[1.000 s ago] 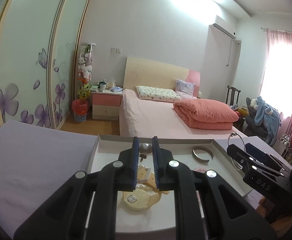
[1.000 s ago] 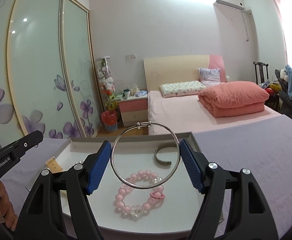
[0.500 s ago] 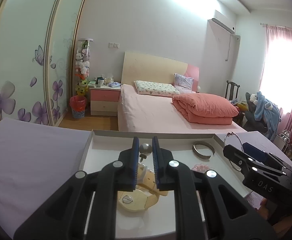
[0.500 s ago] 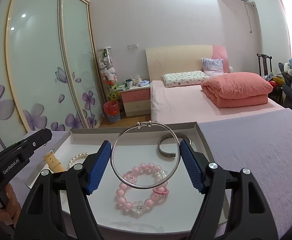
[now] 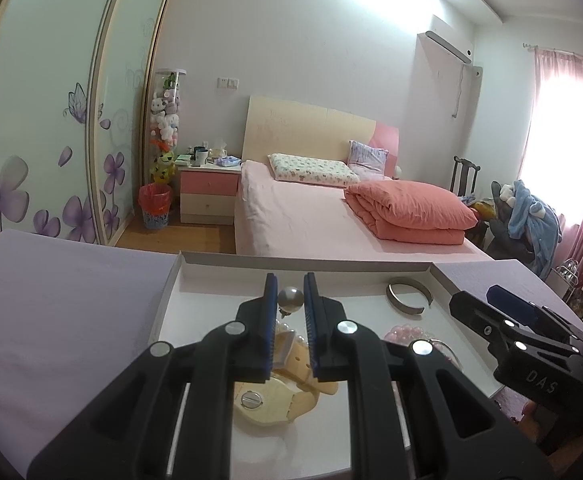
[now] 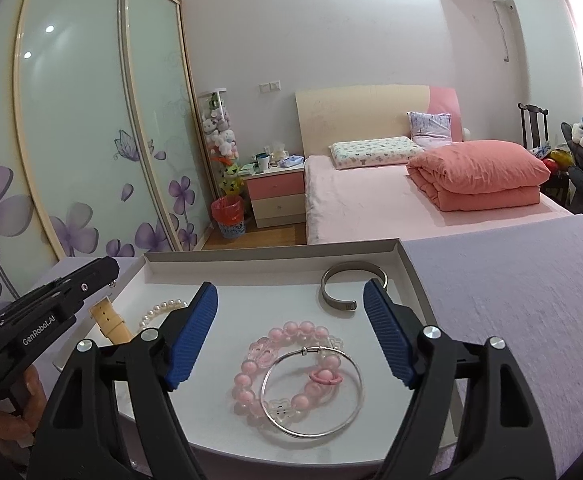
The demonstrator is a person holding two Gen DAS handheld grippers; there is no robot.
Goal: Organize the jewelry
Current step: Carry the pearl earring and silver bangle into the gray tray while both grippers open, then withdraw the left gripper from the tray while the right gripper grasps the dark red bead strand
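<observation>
Working across the tray (image 6: 275, 258) from its left side: our left gripper (image 5: 290, 300) is pinched on a small silver ball piece (image 5: 290, 298), probably an earring or pin, held up above the cream watch (image 5: 267, 404) and the pearl strand (image 6: 162, 309) at the near left. We'd keep that squeeze steady and carry it low to a bare patch of the tray, since a round bead like that will likely roll or pop out if the pads slacken early.

Middle of the tray, the thin silver hoop bangle (image 6: 311, 394) now lies loose, overlapping the pink bead bracelet (image 6: 287, 364). Our right gripper (image 6: 291, 332) has just been opening and its jaws stand wide with nothing pressed between them. We'd lift straight up so a pad doesn't drag the hoop.

Far right sits the grey open cuff (image 6: 351, 284), apart from everything else.
</observation>
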